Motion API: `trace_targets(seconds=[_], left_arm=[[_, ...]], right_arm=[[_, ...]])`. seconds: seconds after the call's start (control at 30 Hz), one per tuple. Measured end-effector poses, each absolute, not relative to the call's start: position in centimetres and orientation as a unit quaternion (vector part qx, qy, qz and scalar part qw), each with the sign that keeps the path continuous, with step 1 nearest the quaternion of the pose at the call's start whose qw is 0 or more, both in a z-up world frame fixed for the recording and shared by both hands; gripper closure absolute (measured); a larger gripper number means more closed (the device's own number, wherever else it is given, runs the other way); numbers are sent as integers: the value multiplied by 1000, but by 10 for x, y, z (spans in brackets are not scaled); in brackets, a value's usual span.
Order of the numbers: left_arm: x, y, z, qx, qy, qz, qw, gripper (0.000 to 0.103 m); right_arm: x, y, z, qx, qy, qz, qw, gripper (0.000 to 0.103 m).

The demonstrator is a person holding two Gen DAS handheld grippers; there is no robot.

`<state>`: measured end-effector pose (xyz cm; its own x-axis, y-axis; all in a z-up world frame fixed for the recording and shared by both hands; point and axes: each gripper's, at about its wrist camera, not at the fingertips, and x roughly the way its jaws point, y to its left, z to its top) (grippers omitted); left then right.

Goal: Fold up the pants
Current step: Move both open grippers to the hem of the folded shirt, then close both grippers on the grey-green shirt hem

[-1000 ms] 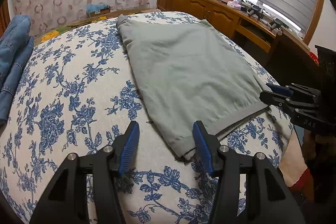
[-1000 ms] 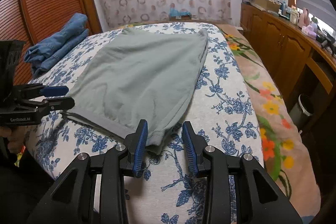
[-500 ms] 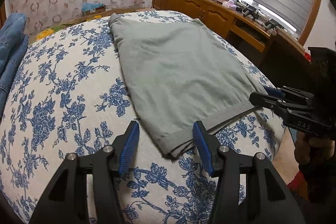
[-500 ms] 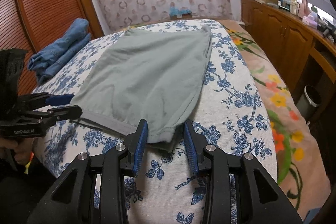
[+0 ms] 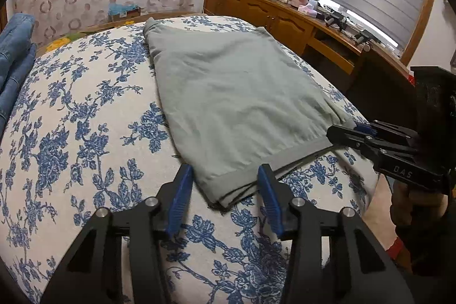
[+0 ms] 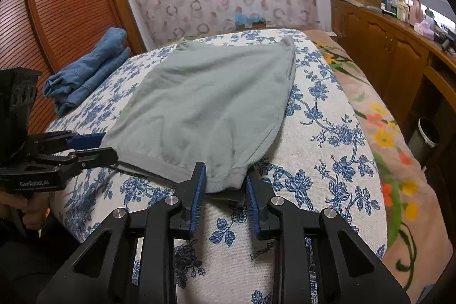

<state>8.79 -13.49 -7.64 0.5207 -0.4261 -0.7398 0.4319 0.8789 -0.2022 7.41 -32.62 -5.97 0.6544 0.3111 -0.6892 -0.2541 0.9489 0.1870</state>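
Grey-green pants [image 5: 236, 93] lie folded flat on a bed with a blue flowered cover [image 5: 71, 118]. In the left wrist view my left gripper [image 5: 225, 175] straddles the near left corner of the band. Its jaws are closing, with the cloth between the blue pads and a gap at the sides. In the right wrist view my right gripper [image 6: 224, 175] straddles the near right corner of the pants [image 6: 213, 99]. Its jaws are closing too; the puckered cloth nearly fills the gap. Each gripper shows in the other view: the right gripper [image 5: 342, 133] and the left gripper [image 6: 105, 144].
Folded blue jeans [image 6: 85, 76] lie on the far left of the bed by a slatted wooden headboard [image 6: 57, 4]. A wooden cabinet [image 5: 270, 16] with clutter runs along the right wall under a blind. A bin [image 6: 427, 133] stands beside the bed. A person's hand [image 6: 17, 207] holds the left gripper.
Both grippers have moved forward onto the near corners of the pants, and both pairs of jaws have narrowed around the cloth. The right corner has puckered a little.
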Motion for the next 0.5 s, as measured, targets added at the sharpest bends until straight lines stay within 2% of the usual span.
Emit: trace_targets(seconds=[0.17, 0.37, 0.5], left_arm=[[85, -136, -77, -5, 423, -250, 871, 65], [86, -135, -76, -9, 424, -246, 871, 69], [86, -137, -75, -5, 423, -249, 871, 81]], right_arm=[[73, -326, -59, 38, 383, 159, 909, 82], [73, -323, -57, 32, 380, 159, 911, 86], [72, -322, -57, 28, 377, 159, 912, 90]])
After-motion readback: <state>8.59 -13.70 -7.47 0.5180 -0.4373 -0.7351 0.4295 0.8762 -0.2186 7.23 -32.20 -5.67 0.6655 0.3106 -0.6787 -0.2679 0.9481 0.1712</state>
